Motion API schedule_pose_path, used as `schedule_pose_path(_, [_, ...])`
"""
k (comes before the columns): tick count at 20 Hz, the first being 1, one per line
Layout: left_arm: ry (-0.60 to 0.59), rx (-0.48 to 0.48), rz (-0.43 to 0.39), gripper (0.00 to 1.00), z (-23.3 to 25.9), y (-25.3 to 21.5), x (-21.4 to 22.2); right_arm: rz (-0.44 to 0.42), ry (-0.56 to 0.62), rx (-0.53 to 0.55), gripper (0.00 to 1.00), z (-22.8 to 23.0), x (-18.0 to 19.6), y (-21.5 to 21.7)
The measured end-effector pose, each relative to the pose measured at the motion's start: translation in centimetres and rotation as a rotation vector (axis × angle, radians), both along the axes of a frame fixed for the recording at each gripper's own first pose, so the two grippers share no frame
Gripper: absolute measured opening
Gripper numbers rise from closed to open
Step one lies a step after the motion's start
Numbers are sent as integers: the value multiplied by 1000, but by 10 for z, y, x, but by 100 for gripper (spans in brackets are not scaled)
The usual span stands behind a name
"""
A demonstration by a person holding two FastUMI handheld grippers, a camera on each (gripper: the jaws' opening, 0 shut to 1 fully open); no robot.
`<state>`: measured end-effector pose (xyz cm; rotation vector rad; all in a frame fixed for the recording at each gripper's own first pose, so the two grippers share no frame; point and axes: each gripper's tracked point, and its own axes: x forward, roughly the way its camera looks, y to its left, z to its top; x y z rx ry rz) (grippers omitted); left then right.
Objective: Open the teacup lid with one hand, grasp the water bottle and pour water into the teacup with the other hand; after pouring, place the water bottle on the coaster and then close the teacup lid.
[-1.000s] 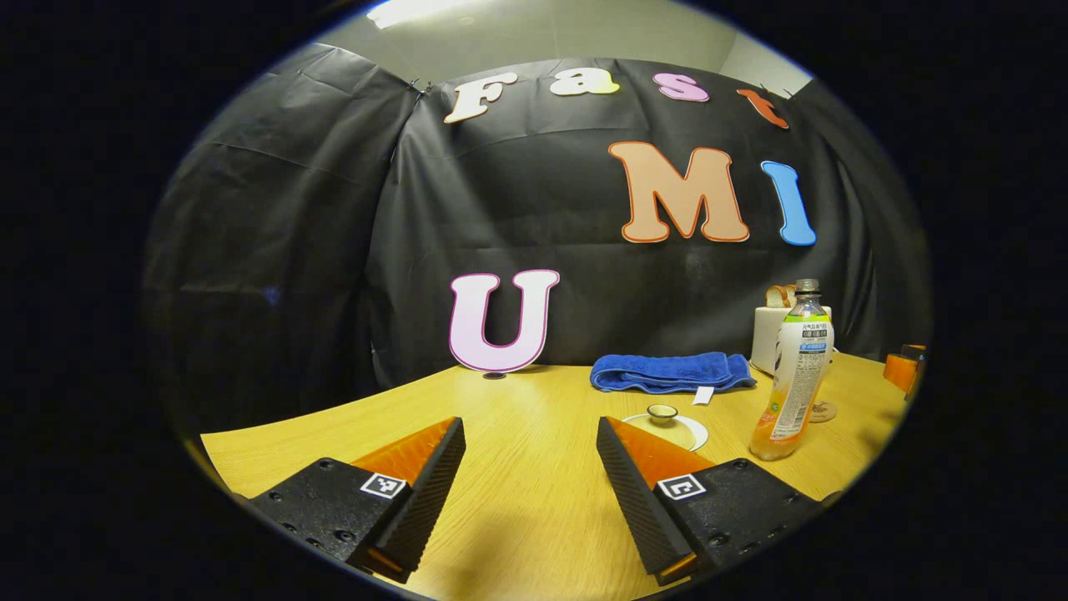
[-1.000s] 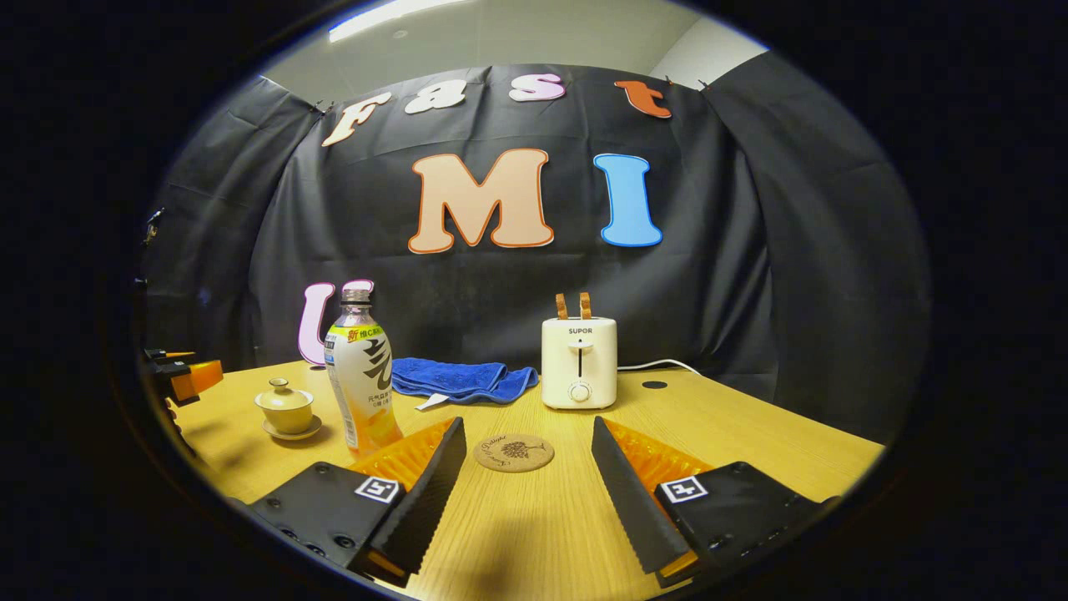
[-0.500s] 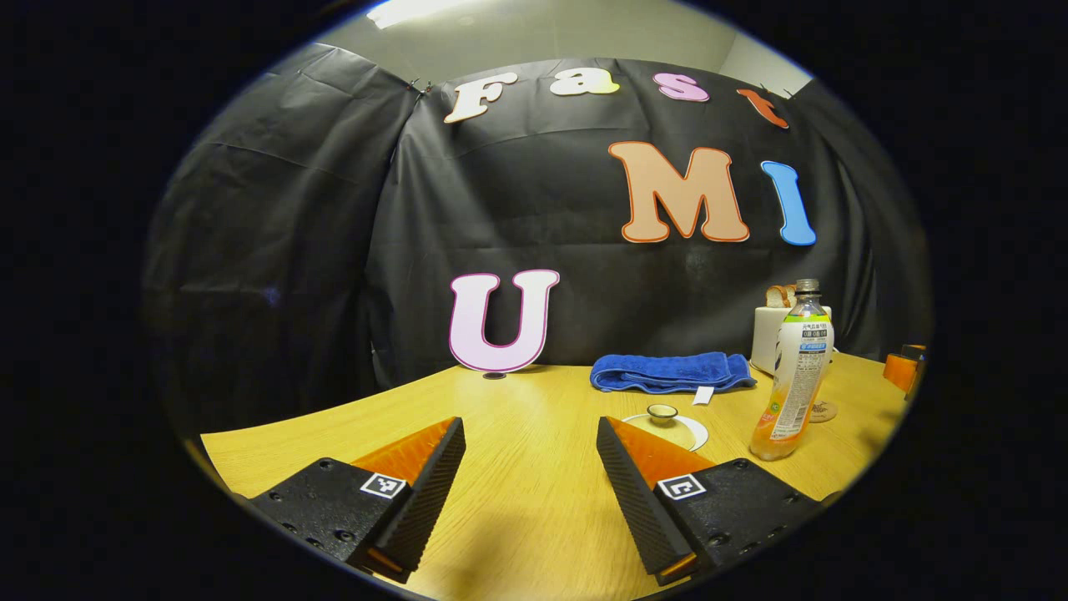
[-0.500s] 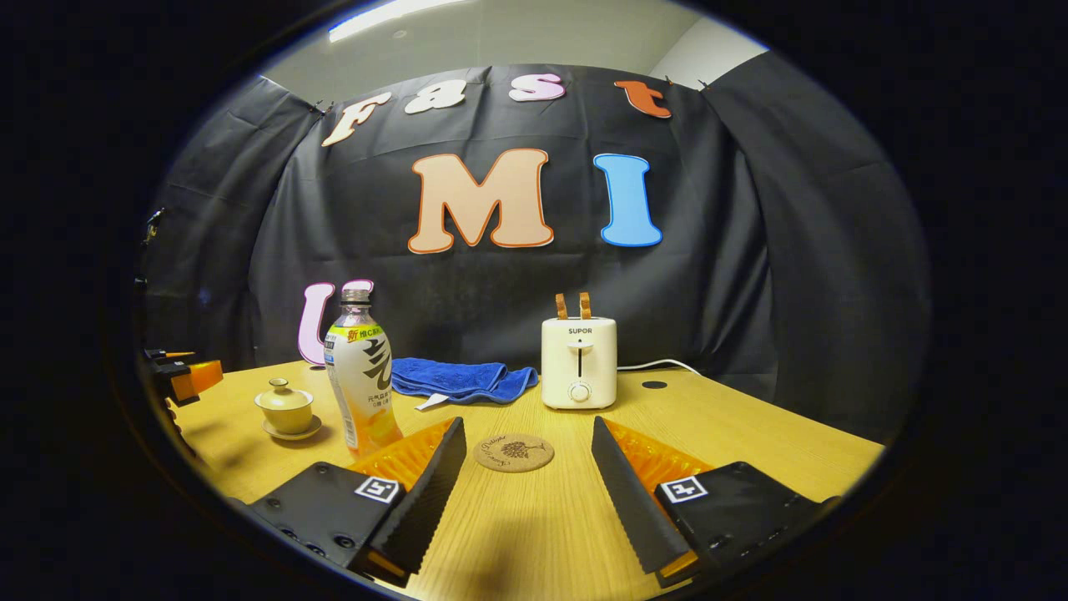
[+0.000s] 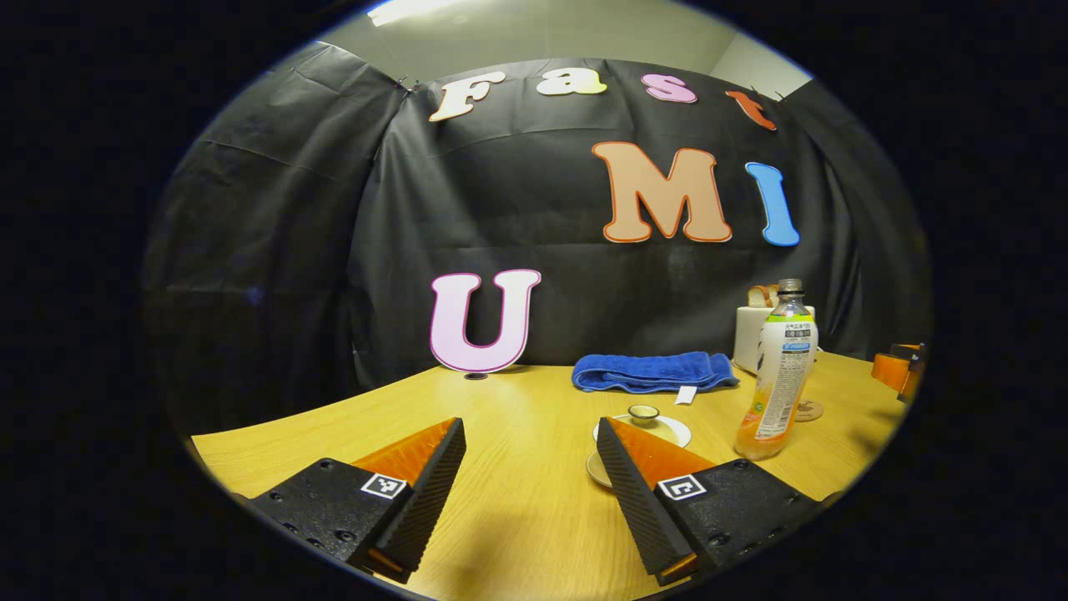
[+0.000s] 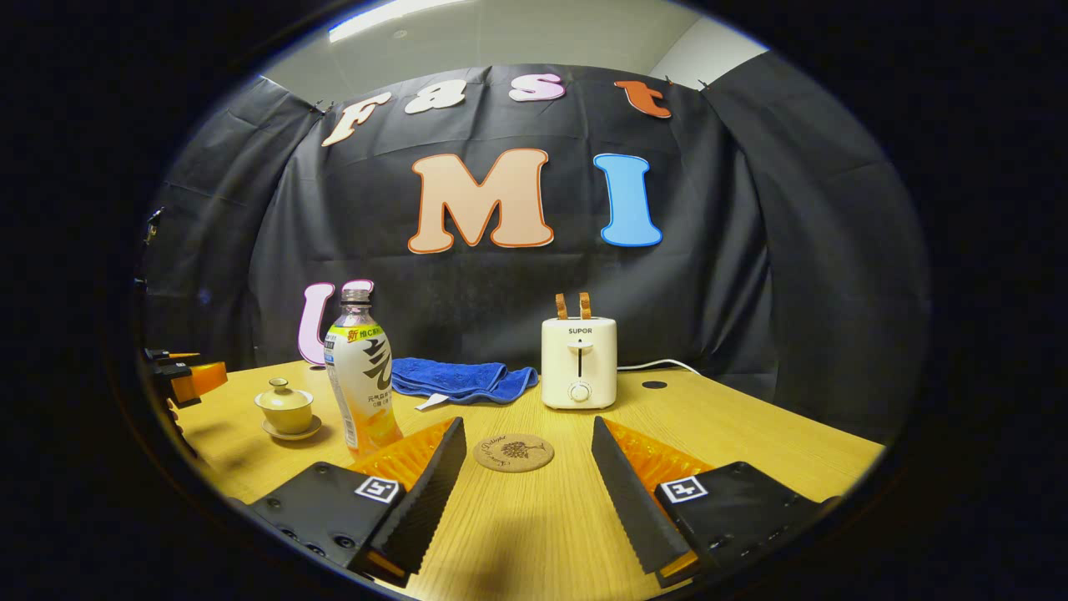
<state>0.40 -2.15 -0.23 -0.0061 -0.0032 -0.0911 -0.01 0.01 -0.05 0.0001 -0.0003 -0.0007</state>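
Observation:
A pale lidded teacup on its saucer stands left on the wooden table; in the left gripper view the teacup sits partly behind my right finger. A water bottle with orange liquid stands upright right of the cup, and the bottle stands right of the cup in the left gripper view too. A round cork coaster lies between the right gripper's fingers, farther out. My left gripper is open over bare table, the cup ahead to the right. My right gripper is open and holds nothing. The left gripper also peeks in at the far left.
A folded blue towel lies at the back of the table. A white toaster with two slices stands right of it, its cable trailing right. The other gripper shows at the right edge in the left gripper view.
The left gripper has turned slightly right and come nearer the teacup, whose saucer now shows beside its right finger. The right gripper has stayed still.

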Motion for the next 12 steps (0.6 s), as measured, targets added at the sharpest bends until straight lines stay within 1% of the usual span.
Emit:
schedule_pose_path(3, [-2,-1,-49,93,0,-11,3,0,0,0,94,0,0,0])
schedule_pose_path(9, [-6,-4,-196,93,-1,-47,16,0,0,0,94,0,0,0])
schedule_pose_path(12, [-5,-5,-242,93,0,-59,23,0,0,0,94,0,0,0])
